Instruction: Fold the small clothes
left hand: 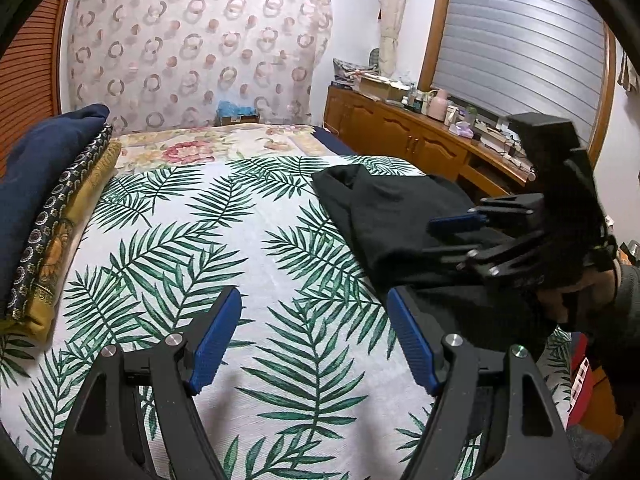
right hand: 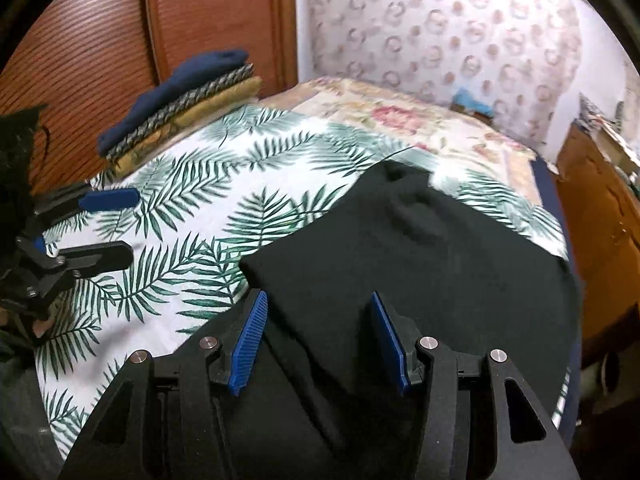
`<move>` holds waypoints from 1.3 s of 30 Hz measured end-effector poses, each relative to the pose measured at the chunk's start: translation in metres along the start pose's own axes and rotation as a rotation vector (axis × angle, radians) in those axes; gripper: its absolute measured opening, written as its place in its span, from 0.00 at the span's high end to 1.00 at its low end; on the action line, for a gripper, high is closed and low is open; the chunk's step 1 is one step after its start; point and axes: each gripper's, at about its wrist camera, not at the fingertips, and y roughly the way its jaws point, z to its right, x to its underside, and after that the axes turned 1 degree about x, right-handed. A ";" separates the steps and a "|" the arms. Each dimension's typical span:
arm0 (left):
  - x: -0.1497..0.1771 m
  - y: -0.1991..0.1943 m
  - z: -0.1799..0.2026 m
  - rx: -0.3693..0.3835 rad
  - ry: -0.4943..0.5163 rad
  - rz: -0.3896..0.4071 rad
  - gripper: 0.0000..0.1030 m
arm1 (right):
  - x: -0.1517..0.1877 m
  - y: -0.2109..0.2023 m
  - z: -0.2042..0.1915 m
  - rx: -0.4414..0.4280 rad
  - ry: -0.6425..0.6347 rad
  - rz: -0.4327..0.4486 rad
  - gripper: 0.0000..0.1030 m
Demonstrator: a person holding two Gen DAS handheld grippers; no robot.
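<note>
Black garment on palm-print bedspread

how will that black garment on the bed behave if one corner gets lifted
The black garment will probably droop limply: it lies in soft creases on the leaf-print sheet. It looks light and likely to drag rather than slide, and a lifted layer may unfold.

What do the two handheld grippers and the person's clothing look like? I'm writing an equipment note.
Both the left gripper and the right gripper have matte black angular frames with triangular cut-outs, round silver bolts at the pivots, and jaws faced with ribbed blue pads. Seen from the left wrist camera, the right gripper carries a black boxy block on top. The hand holding it wears a black glove and a grey sleeve. No cables show.
</note>
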 end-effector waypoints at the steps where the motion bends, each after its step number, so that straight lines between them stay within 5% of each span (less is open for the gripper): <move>1: 0.000 0.000 0.000 -0.001 -0.001 0.001 0.26 | -0.006 0.007 0.002 -0.007 -0.009 -0.008 0.46; 11: 0.001 -0.001 -0.001 -0.002 -0.005 0.002 0.26 | -0.013 0.037 0.004 -0.015 -0.045 -0.053 0.47; 13: 0.001 -0.001 -0.002 -0.001 -0.007 0.001 0.26 | -0.012 0.037 0.003 -0.005 -0.056 -0.037 0.59; 15: 0.001 -0.001 -0.002 0.001 -0.008 0.000 0.26 | -0.012 0.032 0.004 -0.015 -0.051 -0.011 0.86; 22: 0.002 0.000 0.000 0.004 -0.006 -0.002 0.26 | -0.019 -0.015 0.034 0.006 0.055 0.136 0.91; 29: 0.003 0.002 0.004 0.014 0.003 -0.007 0.26 | -0.027 -0.047 0.095 0.212 0.129 0.199 0.92; 35: 0.005 0.005 0.008 0.022 0.013 -0.021 0.26 | -0.019 -0.028 0.150 0.435 0.197 0.119 0.92; 39: 0.006 0.006 0.010 0.026 0.020 -0.028 0.26 | -0.006 -0.014 0.175 0.503 0.287 0.075 0.92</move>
